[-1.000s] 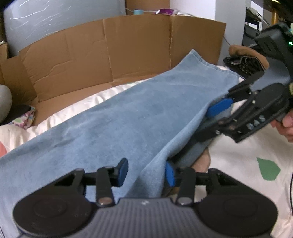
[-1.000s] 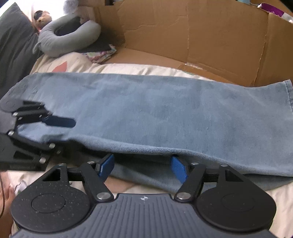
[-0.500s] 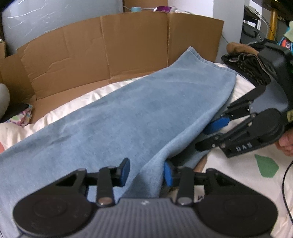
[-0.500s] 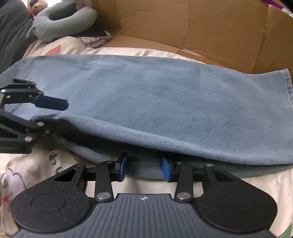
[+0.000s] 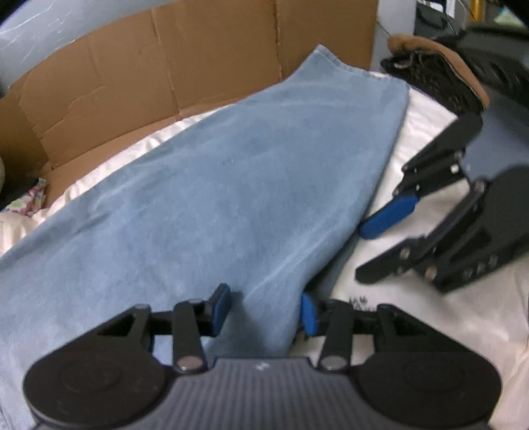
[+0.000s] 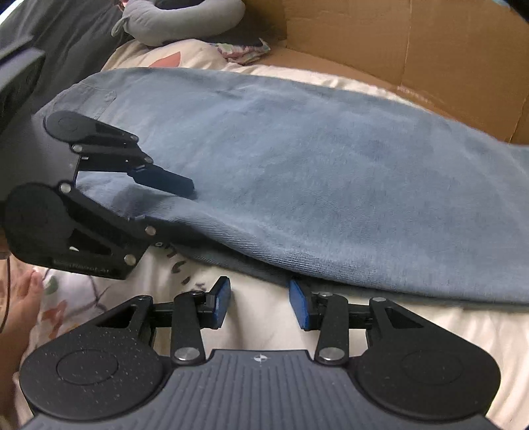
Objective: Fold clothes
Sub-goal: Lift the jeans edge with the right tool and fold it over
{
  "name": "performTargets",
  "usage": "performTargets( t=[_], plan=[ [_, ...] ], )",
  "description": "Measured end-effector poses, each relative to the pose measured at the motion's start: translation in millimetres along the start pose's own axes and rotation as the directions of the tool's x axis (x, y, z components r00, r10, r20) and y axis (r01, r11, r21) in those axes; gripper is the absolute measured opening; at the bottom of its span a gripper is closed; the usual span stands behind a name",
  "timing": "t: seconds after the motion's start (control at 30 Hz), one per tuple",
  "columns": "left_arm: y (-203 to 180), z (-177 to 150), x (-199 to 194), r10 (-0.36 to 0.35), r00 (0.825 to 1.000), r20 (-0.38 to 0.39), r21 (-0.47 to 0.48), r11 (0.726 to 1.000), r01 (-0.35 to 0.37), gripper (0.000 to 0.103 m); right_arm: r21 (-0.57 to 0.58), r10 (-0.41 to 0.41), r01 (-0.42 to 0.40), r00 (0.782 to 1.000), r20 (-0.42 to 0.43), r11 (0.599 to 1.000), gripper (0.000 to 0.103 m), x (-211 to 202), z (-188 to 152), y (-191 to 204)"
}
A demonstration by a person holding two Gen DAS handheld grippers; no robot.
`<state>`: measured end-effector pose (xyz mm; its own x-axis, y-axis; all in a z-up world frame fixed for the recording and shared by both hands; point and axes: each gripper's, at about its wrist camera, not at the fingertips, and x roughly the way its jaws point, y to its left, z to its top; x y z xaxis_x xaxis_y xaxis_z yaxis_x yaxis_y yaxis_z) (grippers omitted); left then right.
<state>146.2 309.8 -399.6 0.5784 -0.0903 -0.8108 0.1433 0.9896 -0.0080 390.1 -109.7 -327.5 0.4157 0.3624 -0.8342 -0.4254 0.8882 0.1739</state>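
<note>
The jeans (image 5: 211, 211) are lying flat on the bed sheet (image 5: 429, 317), folded lengthwise with one leg stacked on the other, running from 8 o'clock to 1 o'clock in the left wrist view. The left gripper (image 5: 264, 309) is straddling the folded edge — its jaws have just been opening, denim is sitting between them, and the pads are not visibly pressing. The right gripper (image 6: 259, 299) is hovering just short of the long edge at 12 o'clock of its fingers; its jaws are standing apart over bare sheet, holding nothing. Denim of this kind is probably handling as heavy, limp yet fairly thick cloth, not slippery and not fragile; a double layer is likely resisting a shallow pinch, so the hem end and the waist end appear the better holds. The sheet is looking soft and printed. Cardboard (image 5: 158, 66) is standing behind the bed, a grey pillow (image 6: 178, 16) at 11 o'clock.
</note>
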Motion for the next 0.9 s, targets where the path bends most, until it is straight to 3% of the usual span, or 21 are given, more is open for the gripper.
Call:
performTargets(
  t=[0.1, 0.23, 0.47, 0.67, 0.9],
  plan=[
    [2, -5, -11, 0.011, 1.0, 0.003, 0.003, 1.0, -0.011, 0.054, 0.003, 0.013, -0.013, 1.0, 0.003, 1.0, 0.043, -5, -4, 2],
    [5, -13, -23, 0.036, 0.999, 0.007, 0.002, 0.999, -0.036, 0.067, -0.012, 0.044, -0.044, 0.999, 0.003, 0.999, 0.043, -6, -5, 10],
    [-5, -33, -34, 0.105, 0.994, -0.003, 0.054, 0.993, -0.105, 0.076, -0.05, 0.094, -0.094, 0.996, 0.004, 0.994, 0.043, 0, 2, 29],
    [0, -43, -30, 0.183, 0.983, -0.019, 0.099, 0.979, -0.18, 0.078, -0.057, 0.122, -0.122, 0.992, 0.006, 0.991, 0.043, 10, 12, 39],
    [23, -42, -39, 0.212, 0.977, 0.011, 0.008, 0.977, -0.212, 0.076, -0.015, 0.153, -0.153, 0.988, 0.014, 0.988, 0.043, 18, 23, 47]
  ],
)
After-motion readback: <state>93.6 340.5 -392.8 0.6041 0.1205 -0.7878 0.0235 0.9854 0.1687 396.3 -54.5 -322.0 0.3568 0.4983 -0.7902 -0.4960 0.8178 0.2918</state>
